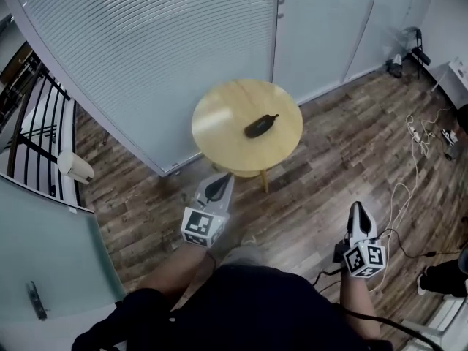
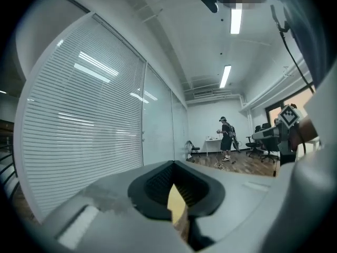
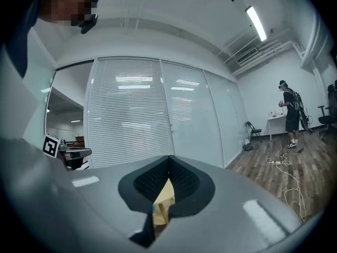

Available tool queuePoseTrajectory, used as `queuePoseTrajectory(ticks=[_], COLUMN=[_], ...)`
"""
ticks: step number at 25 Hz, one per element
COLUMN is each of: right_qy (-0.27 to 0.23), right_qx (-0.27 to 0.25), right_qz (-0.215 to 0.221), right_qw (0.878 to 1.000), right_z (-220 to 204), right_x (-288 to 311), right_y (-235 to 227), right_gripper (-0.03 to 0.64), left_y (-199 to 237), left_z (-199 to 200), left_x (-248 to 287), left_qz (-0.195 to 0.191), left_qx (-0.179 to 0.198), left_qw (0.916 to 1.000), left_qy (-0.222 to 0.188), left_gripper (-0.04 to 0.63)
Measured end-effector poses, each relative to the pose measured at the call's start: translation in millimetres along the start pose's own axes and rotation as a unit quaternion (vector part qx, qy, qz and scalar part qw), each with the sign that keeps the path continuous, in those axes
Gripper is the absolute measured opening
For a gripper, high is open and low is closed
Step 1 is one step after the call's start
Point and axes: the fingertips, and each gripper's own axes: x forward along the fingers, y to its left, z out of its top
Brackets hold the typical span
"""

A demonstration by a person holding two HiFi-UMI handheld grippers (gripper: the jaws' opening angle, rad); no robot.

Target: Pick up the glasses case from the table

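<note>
The black glasses case (image 1: 261, 125) lies on the round wooden table (image 1: 219, 115), a little right of its middle. Both grippers hang well short of the table, over the wood floor. My left gripper (image 1: 221, 178) points at the table's near edge; its jaws meet at the tips with nothing held. My right gripper (image 1: 357, 208) is further right and nearer to me, also shut and empty. In the left gripper view the left gripper (image 2: 174, 165) shows only a sliver of the table between its dark pads. The right gripper (image 3: 169, 160) shows the same in the right gripper view.
A glass wall with blinds (image 1: 146, 50) runs behind the table. White cables (image 1: 409, 167) trail over the floor at the right. A black railing (image 1: 33, 115) stands at the far left. A person (image 3: 290, 121) stands far off by a white desk.
</note>
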Motion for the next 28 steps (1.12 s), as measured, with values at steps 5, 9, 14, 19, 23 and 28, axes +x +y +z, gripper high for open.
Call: queuePoseTrajectory(ticks=[5, 9, 14, 19, 23, 28], right_qy=[0.003, 0.029, 0.043, 0.039, 0.058, 0.077], right_qx=[-0.006, -0.014, -0.020, -0.029, -0.051, -0.064], right_qz=[0.006, 0.025, 0.068, 0.135, 0.195, 0.290], right_qw=[1.000, 0.999, 0.997, 0.990, 0.978, 0.952], right_z=[12.3, 8.1, 5.7, 8.0, 8.0, 1.8], right_x=[88.8, 141.4, 204.2, 306.0, 374.2, 441.5], right_y=[9.6, 18.6, 27.6, 31.2, 31.9, 56.3], right_gripper=[0.008, 0.008, 0.008, 0.008, 0.008, 0.008], left_y=[65.2, 96.6, 131.9, 173.8, 199.8, 220.2], left_z=[12.5, -2.4, -10.1, -1.4, -2.4, -13.9], left_x=[63.6, 102.1, 124.3, 156.4, 179.2, 208.1], left_qz=[-0.007, 0.000, 0.032, 0.096, 0.159, 0.214], left_qx=[0.011, -0.013, -0.051, -0.061, -0.063, -0.046], left_qw=[0.9998, 0.9999, 0.9982, 0.9934, 0.9852, 0.9750], left_qy=[-0.012, -0.009, -0.007, -0.018, 0.001, 0.039], left_gripper=[0.003, 0.003, 0.003, 0.003, 0.003, 0.003])
